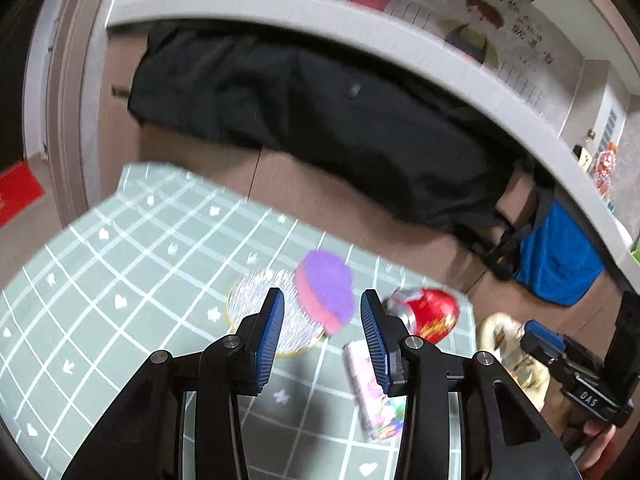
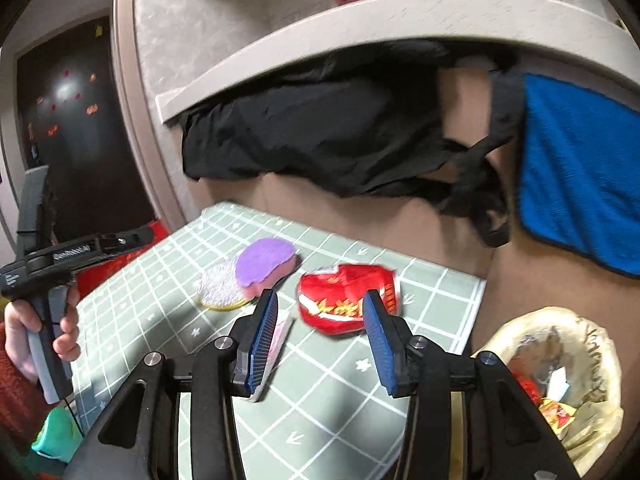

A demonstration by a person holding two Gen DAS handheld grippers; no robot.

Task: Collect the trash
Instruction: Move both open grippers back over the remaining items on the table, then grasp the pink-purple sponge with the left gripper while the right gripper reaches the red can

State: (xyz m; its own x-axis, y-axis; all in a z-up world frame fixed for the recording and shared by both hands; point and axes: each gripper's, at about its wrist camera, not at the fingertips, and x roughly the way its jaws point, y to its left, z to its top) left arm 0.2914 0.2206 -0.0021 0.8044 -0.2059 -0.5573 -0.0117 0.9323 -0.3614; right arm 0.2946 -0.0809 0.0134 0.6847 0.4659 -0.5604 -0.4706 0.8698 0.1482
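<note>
On the green checked mat (image 1: 120, 280) lie a purple-and-pink sponge (image 1: 326, 292), a silver scrubber pad (image 1: 260, 304), a crushed red wrapper (image 1: 432, 314) and a pink printed packet (image 1: 376, 392). My left gripper (image 1: 322, 296) hovers open over the mat, with the sponge lying just beyond its tips. My right gripper (image 2: 320, 298) is open too, and the red wrapper (image 2: 340, 292) lies beyond its fingers. The pink packet (image 2: 282, 334) is partly hidden behind the right gripper's left finger. A beige trash bag (image 2: 560, 328) holding some wrappers stands off the mat's right edge.
A black cloth (image 1: 320, 120) and a blue cloth (image 2: 580, 168) hang from a white ledge (image 1: 360, 20) behind the mat. A hand (image 2: 36, 332) holds the left gripper's handle at the left. A teal object (image 2: 52, 436) sits at the lower left. Brown floor surrounds the mat.
</note>
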